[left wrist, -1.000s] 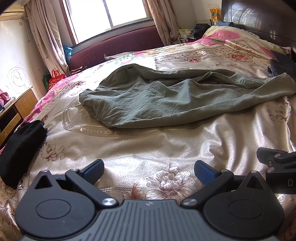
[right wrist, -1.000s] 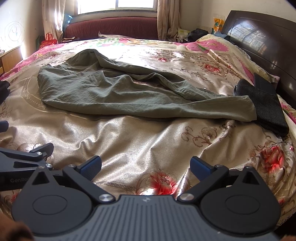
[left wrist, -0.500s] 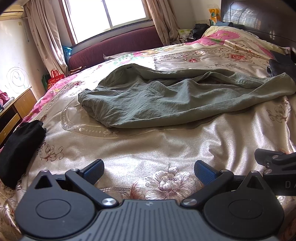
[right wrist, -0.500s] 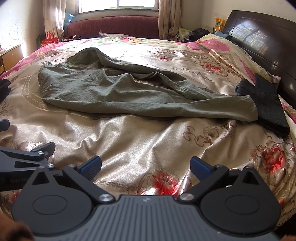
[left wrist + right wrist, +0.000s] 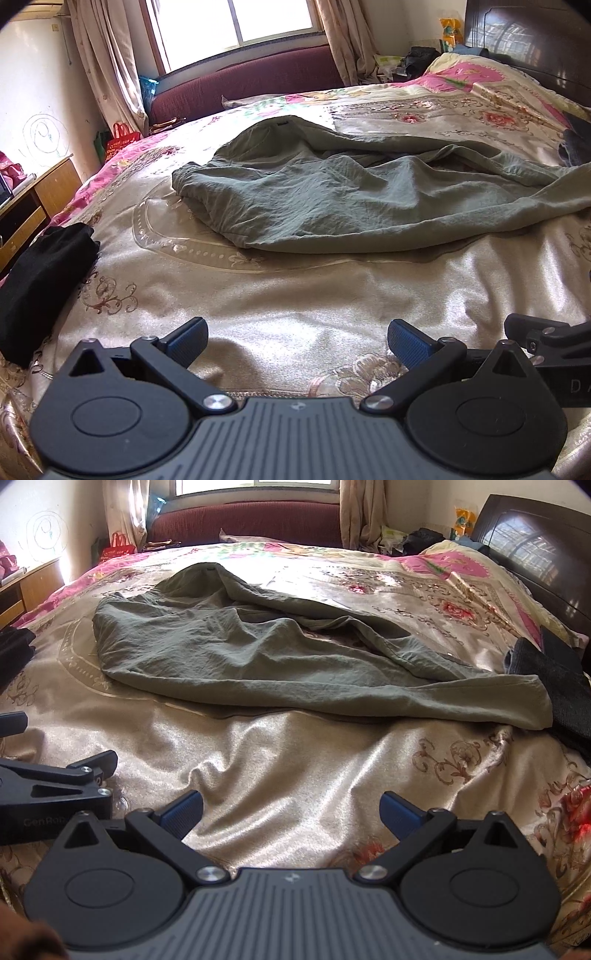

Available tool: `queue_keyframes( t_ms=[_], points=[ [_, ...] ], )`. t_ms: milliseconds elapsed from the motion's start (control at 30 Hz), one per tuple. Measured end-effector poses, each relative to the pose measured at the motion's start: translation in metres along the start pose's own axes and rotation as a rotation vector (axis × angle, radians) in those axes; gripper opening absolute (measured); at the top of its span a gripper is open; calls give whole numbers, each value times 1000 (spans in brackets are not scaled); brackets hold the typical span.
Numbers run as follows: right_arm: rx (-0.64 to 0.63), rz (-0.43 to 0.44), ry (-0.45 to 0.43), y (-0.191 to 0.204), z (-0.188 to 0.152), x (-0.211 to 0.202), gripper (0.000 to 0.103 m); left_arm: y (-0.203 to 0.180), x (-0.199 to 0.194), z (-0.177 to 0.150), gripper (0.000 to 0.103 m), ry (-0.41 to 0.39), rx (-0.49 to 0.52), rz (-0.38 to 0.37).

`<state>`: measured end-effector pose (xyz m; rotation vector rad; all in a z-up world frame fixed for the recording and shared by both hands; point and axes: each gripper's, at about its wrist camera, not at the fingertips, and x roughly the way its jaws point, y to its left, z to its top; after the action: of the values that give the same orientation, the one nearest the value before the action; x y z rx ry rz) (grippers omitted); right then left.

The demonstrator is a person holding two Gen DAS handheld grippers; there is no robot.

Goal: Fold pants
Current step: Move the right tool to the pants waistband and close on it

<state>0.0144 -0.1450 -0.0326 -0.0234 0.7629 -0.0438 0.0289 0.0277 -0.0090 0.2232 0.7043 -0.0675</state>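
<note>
Looking past my left gripper and right gripper, both with fingers spread wide and holding nothing, I see the green pants lying rumpled on the bed ahead, stretched left to right, apart from both grippers.

Rumpled green pants on bedspread

Both wrist views low over the bed, facing window, sharing pants.
</note>
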Motion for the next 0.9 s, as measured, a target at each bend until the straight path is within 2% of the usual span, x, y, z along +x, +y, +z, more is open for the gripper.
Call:
queue_keyframes(
  t_ms=[233,400,533,733,867,900],
  points=[
    [-17,63,-56,16,34,18,100,19,20,7,103,-1,1,30],
    [-173,83,-114,43,54,33,96,33,34,13,103,-16,38,46],
    [-274,134,-94,59,69,55,82,48,46,18,103,-27,53,48],
    [-442,210,-89,91,84,76,71,65,63,15,103,-21,59,49],
    [-588,221,-81,116,87,90,69,76,70,7,103,1,35,32],
    [-617,229,-70,123,87,96,65,79,72,6,103,5,25,27]
  ],
)
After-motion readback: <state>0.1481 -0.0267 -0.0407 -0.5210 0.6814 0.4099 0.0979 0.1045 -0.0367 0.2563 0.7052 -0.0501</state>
